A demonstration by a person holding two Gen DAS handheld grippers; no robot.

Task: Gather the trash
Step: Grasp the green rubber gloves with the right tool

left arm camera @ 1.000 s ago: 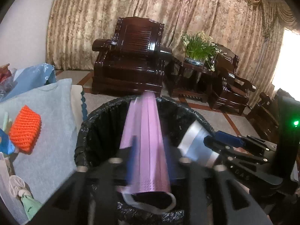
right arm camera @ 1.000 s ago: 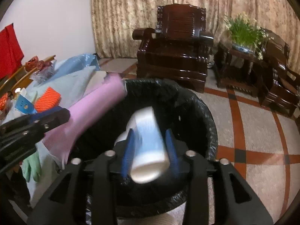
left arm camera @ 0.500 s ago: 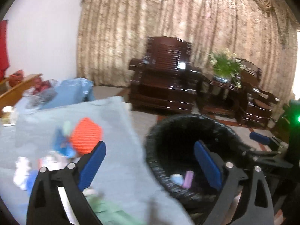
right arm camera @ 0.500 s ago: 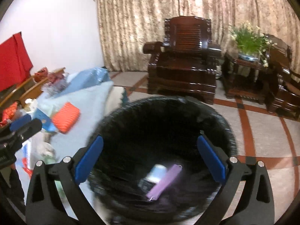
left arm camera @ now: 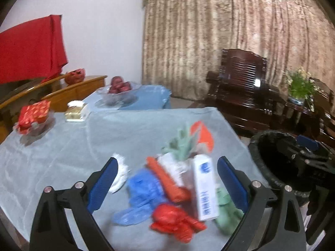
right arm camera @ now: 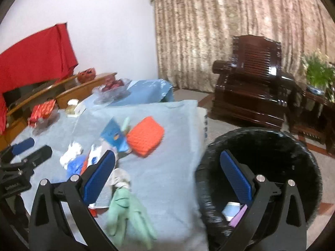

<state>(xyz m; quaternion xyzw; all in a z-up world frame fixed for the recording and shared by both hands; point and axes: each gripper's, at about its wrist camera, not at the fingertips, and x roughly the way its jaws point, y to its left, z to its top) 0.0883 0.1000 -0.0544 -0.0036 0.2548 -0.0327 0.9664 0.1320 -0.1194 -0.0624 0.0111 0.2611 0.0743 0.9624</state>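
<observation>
Left gripper (left arm camera: 165, 185): jaws standing wide, nothing between the blue pads, having just been opening; hovering over the table's litter pile.

Right gripper (right arm camera: 167, 179): jaws likewise spread wide and holding nothing, having just been opening; straddling the table edge and the bin.

Table cloth (left arm camera: 62, 146): pale blue-grey, covering the table.

Litter pile, left wrist view, blurred: white carton with blue print (left arm camera: 204, 188) lying lengthwise; orange-red strip (left arm camera: 167, 182) beside it; crumpled red wrapper (left arm camera: 178, 219) nearest the camera; blue plastic piece (left arm camera: 140, 194) to its left; white crumpled tissue (left arm camera: 119, 173) by the left pad; mint-green glove (left arm camera: 180, 144) behind the carton.

Orange knitted pad (right arm camera: 145, 136): lying flat near the table's far edge, touching a blue card (right arm camera: 113, 135).

Second mint-green glove (right arm camera: 127, 211): sprawling at the table's near edge.

Trash bin (right arm camera: 293, 146): black liner, standing on the floor just beside the table; a pale blue cup (right arm camera: 230, 208) and a pink item (right arm camera: 238, 214) lying inside.

Background: dark wooden armchair (right arm camera: 251, 92), patterned curtain (right arm camera: 230, 21), red cloth (left arm camera: 27, 50), red gift box (left arm camera: 33, 114).
</observation>
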